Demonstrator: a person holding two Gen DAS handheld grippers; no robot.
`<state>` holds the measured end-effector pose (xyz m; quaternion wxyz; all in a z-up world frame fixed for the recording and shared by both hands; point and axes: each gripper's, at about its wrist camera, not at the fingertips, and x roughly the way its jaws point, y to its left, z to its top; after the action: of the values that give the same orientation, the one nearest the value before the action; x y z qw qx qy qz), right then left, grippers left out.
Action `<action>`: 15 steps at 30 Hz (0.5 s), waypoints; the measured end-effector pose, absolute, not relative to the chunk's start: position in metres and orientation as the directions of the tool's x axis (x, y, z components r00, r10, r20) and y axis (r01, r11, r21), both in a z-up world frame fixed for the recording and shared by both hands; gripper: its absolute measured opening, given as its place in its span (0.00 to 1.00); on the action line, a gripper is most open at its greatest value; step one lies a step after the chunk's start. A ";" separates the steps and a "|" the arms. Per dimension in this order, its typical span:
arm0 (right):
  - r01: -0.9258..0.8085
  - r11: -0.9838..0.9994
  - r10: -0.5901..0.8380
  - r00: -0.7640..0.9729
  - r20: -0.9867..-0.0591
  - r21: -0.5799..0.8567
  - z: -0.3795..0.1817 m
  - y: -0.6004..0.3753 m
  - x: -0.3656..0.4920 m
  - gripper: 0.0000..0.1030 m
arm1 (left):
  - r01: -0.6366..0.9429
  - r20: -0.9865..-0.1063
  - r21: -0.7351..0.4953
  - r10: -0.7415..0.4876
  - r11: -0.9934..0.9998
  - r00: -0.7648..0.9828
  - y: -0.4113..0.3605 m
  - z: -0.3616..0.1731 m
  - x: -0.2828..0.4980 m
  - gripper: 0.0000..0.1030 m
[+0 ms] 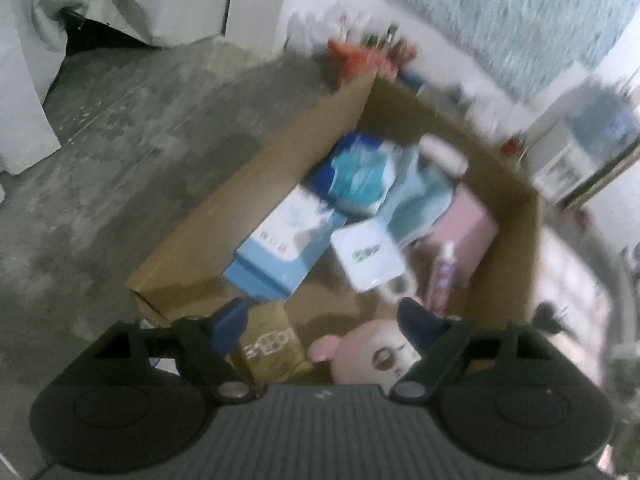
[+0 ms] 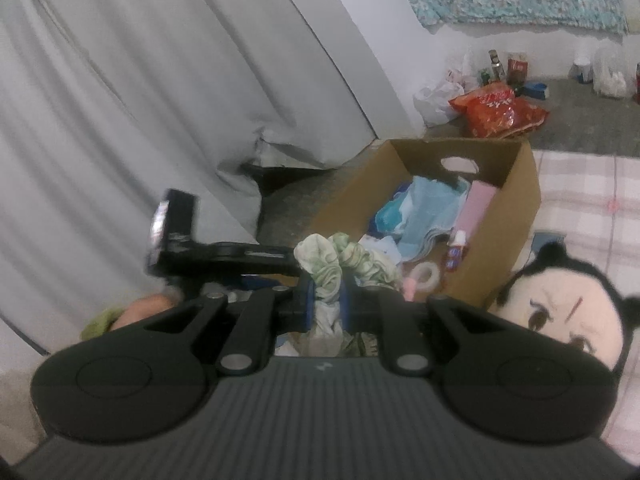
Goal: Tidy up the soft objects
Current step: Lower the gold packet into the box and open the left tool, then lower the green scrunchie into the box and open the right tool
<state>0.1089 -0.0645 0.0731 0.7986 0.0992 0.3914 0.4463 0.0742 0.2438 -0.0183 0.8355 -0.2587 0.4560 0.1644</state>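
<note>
While our left gripper (image 1: 324, 326) hangs over the open brown cardboard box (image 1: 192, 264) with its blue-padded jaws spread wide and nothing between them, our right gripper (image 2: 325, 300) is clamped tight on a crumpled green-and-white patterned cloth (image 2: 332, 264), whose bunched top bulges above the pads and whose tail hangs down between the fingers. From the left wrist view, which is blurred, we look steeply down into the box: a pink-and-white plush toy with a round ear and drawn eyes (image 1: 360, 354) lies at the near end just below our open jaws, beside a small tan carton (image 1: 272, 344). Further in lie a light blue rectangular carton (image 1: 280, 248), a white square packet with a green mark (image 1: 368, 256), a blue-and-white plastic pack (image 1: 356, 176), a flat pink box (image 1: 468, 228) against the right wall, and a small white tube with a red label (image 1: 444, 268). From the right wrist view the box stands on the grey floor just ahead of the held cloth, its far wall pierced by an oval handle hole. To the right of it, on a pink checked blanket (image 2: 580, 184), lies a cream-faced plush doll with black hair (image 2: 568, 308), touching the box corner. A red crinkled snack bag (image 2: 496, 110) sits on the floor behind the box, well apart from us.
</note>
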 end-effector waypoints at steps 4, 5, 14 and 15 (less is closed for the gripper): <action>-0.647 0.601 0.763 0.290 -0.578 0.469 0.073 -0.037 0.125 0.11 | -0.526 -0.786 -0.357 0.055 0.772 0.615 0.253 -0.013 0.056 0.84; -0.649 0.605 0.756 0.285 -0.590 0.462 0.071 -0.029 0.130 0.11 | -0.525 -0.773 -0.367 0.063 0.768 0.631 0.255 -0.012 0.053 0.84; -0.693 0.536 0.734 0.101 -0.672 0.482 0.029 0.072 0.173 0.11 | -0.566 -0.722 -0.399 0.134 0.721 0.679 0.279 -0.015 0.034 0.84; -0.722 0.527 0.711 0.085 -0.698 0.448 0.020 0.090 0.174 0.11 | -0.570 -0.723 -0.400 0.136 0.717 0.678 0.283 -0.017 0.032 0.84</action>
<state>0.1739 0.0903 0.0200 0.7366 -0.0062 0.4700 0.4863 0.0324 0.2830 -0.0167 0.8600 -0.3150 0.3449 0.2053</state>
